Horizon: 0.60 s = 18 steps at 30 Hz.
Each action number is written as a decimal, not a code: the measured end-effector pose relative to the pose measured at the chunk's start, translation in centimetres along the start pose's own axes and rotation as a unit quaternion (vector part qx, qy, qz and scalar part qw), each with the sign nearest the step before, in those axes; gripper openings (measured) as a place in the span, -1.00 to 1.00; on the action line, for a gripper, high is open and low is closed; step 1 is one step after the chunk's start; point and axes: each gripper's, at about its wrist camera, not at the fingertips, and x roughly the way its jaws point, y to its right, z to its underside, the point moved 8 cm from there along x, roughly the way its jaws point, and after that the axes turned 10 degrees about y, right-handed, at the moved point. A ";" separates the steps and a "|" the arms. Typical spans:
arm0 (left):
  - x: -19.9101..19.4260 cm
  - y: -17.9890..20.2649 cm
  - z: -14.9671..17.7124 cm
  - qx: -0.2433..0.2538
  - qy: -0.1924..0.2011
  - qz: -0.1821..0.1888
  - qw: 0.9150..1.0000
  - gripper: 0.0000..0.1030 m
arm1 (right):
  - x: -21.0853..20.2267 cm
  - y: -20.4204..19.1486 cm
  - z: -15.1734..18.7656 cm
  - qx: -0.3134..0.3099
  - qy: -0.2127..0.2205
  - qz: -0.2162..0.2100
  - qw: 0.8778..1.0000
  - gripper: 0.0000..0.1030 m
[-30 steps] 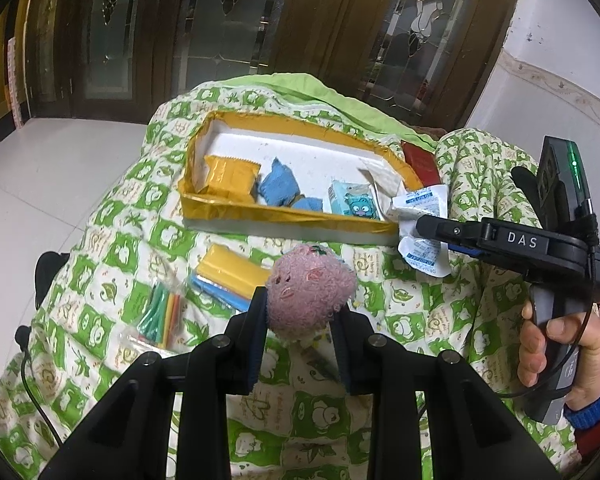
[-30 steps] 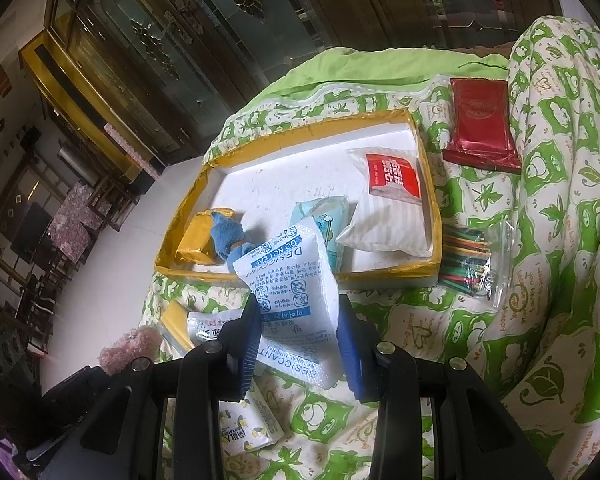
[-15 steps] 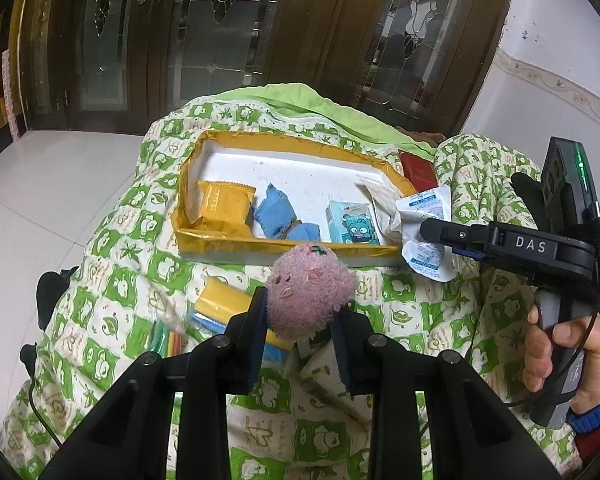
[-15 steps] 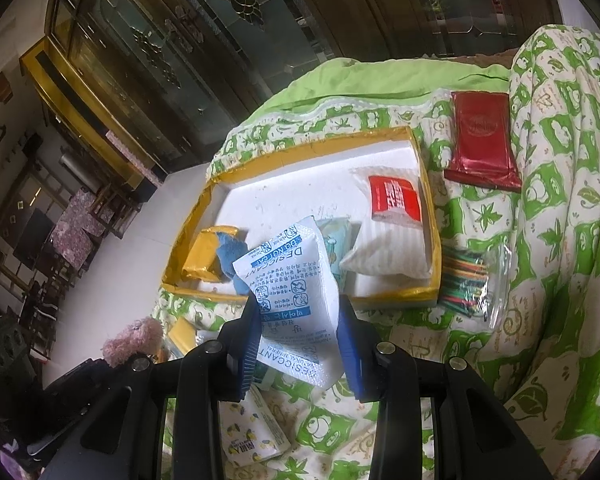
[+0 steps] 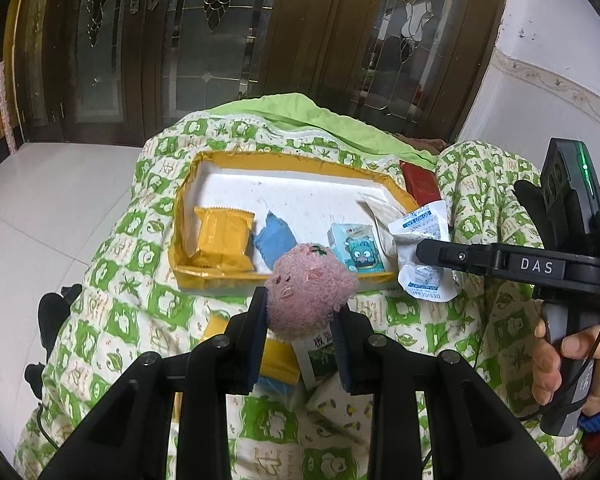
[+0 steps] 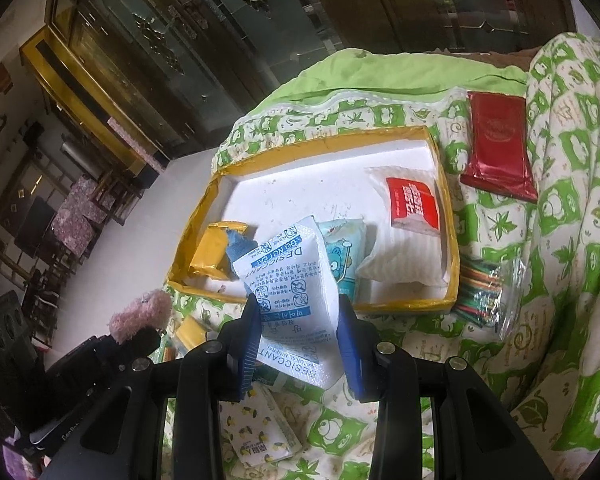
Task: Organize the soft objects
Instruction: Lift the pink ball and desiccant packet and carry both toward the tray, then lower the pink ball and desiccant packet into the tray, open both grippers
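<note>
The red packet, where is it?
The red packet lies flat on the green quilt, right of the yellow box in the right wrist view, outside it.

A green-patterned quilt (image 5: 112,280) covers the surface; dark wood-and-glass doors (image 5: 220,40) stand behind, beside white floor tiles (image 5: 40,208).

1. Pink plush toy (image 5: 308,288) covers part of the yellow-rimmed tray (image 5: 220,274) front wall.
2. Desiccant sachet (image 6: 296,280) hides most of the blue packet (image 6: 238,246) in the tray.
3. Yellow pack (image 5: 278,354) below the tray: mostly behind the fingers (image 5: 256,336).
4. Sachet's small print unreadable.
</note>
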 end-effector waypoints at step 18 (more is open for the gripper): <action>3.5 -2.7 -3.1 -0.003 -0.002 -0.019 1.000 -0.44 | 1.6 1.8 -6.5 0.023 0.034 0.024 0.999 -0.24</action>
